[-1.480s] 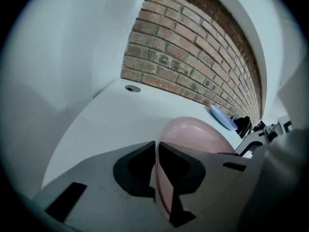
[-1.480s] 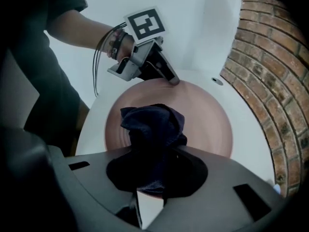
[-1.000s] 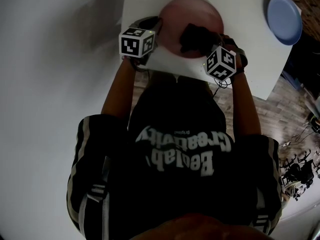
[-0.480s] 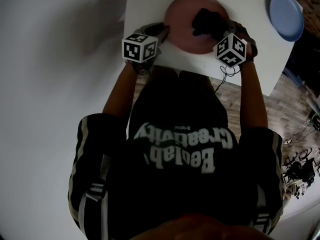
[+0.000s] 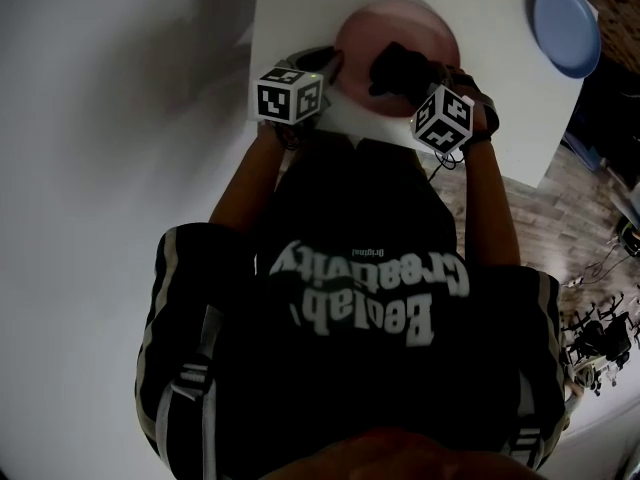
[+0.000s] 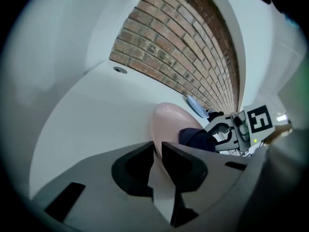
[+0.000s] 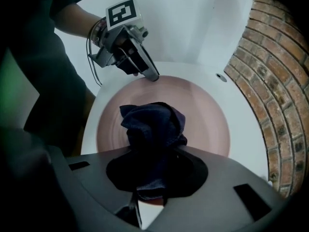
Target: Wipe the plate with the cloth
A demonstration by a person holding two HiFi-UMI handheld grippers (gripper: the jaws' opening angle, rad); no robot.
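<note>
Wiping the pink plate [image 7: 203, 115], which is lying on the white table [image 5: 300, 8] close in front of the body, with the dark blue cloth [image 7: 152, 124]. Judging it best to be pressing the bunched cloth down flat and sweeping in overlapping circles out to the rim, while bracing the plate against sliding. Clamping the right gripper [image 7: 149, 190] tight on the cloth, with the wad bulging ahead of the jaws onto the plate's face. Pinching the plate's near rim in the left gripper [image 6: 158, 151], the jaws just closing further to a narrow gap around it.
</note>
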